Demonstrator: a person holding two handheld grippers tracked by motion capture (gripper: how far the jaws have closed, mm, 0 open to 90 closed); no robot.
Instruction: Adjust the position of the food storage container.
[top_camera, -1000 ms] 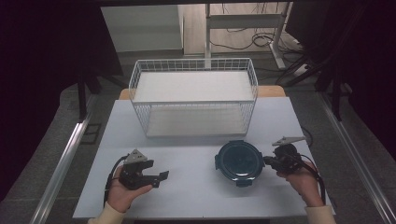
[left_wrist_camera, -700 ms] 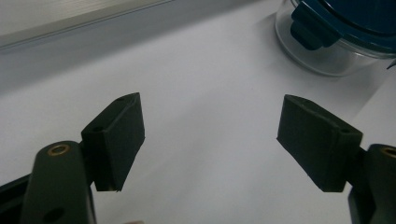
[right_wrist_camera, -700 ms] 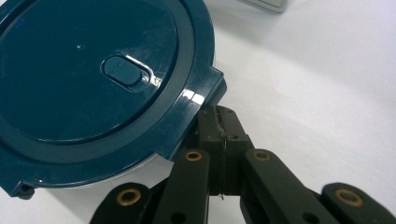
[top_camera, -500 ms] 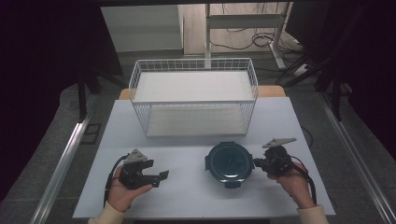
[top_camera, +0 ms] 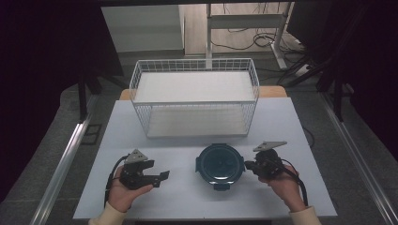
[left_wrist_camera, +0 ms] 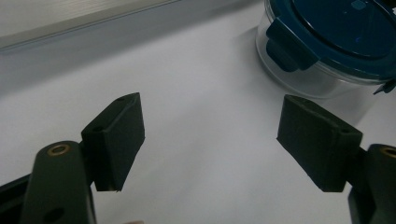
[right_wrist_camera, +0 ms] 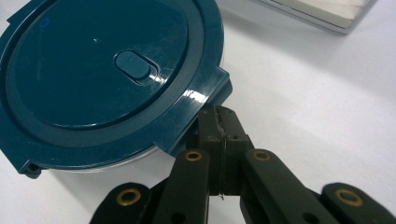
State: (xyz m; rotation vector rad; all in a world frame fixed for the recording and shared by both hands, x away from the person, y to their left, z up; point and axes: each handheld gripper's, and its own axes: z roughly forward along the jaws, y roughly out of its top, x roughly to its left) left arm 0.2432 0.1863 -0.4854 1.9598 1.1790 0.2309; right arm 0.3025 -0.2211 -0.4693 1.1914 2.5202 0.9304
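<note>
A round clear container with a dark blue clip-on lid (top_camera: 219, 163) stands on the white table (top_camera: 281, 122), in front of the wire basket. My right gripper (top_camera: 247, 165) is shut, and its tips press against the container's right side. In the right gripper view the shut jaws meet just under a latch tab of the lid (right_wrist_camera: 107, 74), right gripper (right_wrist_camera: 219, 116). My left gripper (top_camera: 162, 177) rests open at the front left, its jaws pointing right toward the container. In the left gripper view the container (left_wrist_camera: 336, 42) sits beyond the wide-apart jaws of the left gripper (left_wrist_camera: 210, 140), which hold nothing.
A white wire basket (top_camera: 195, 101) with a pale flat base stands at the back middle of the table. Bare tabletop lies either side of it. Dark floor, a metal rail and desk legs surround the table.
The right gripper has moved left with the container sliding left ahead of it, toward the table's middle. The left gripper has stayed in place, open.
</note>
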